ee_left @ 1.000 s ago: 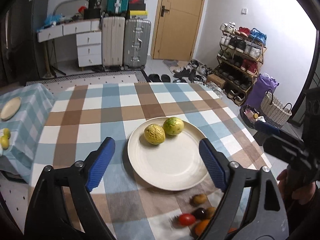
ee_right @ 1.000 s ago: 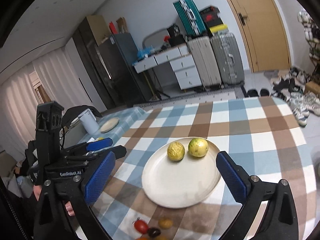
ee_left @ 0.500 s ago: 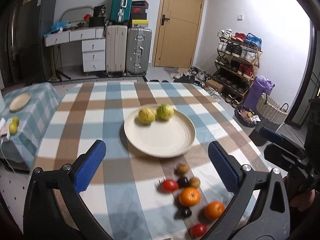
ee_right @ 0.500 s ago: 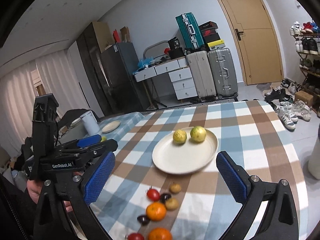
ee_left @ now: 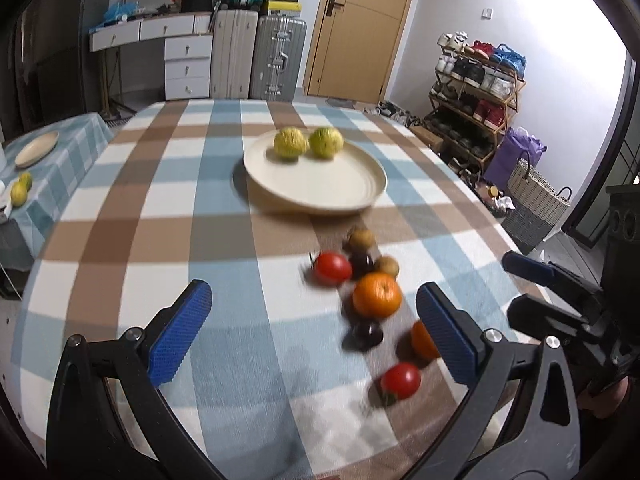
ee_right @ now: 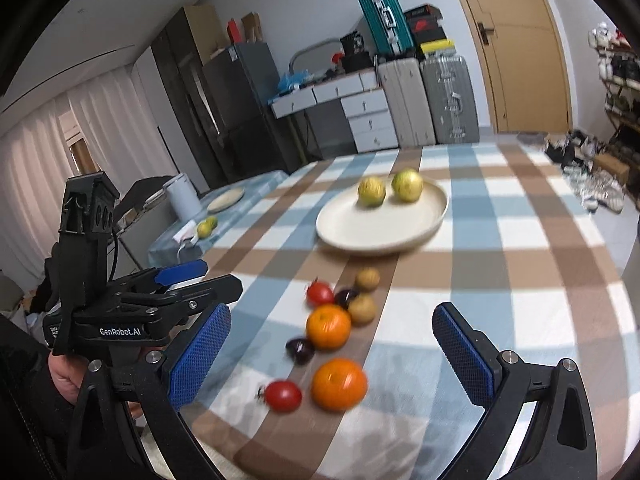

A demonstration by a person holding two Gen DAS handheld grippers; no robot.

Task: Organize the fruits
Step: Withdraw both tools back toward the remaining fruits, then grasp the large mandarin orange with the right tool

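Observation:
A cream plate (ee_left: 320, 188) on the checked tablecloth holds two yellow-green fruits (ee_left: 291, 143); it also shows in the right wrist view (ee_right: 376, 228). Nearer me lies a cluster of loose fruit: two oranges (ee_left: 377, 295) (ee_right: 339, 385), two red tomatoes (ee_left: 332, 267) (ee_right: 283, 395), two small brown fruits (ee_right: 368, 279) and two dark plums (ee_right: 300, 350). My left gripper (ee_left: 312, 336) is open and empty, above the near table edge. My right gripper (ee_right: 332, 356) is open and empty, hovering over the cluster.
A side table at the left carries a small plate (ee_left: 37, 149) and yellow-green fruits (ee_left: 19, 192). Suitcases (ee_left: 278, 58), drawers, a door and a shoe rack (ee_left: 478, 92) stand behind. A wicker basket (ee_left: 536, 196) sits by the table's right edge.
Both grippers have pulled back toward me from the plate, so the loose fruit cluster has come into full view. Both stay open. No fruit has moved.

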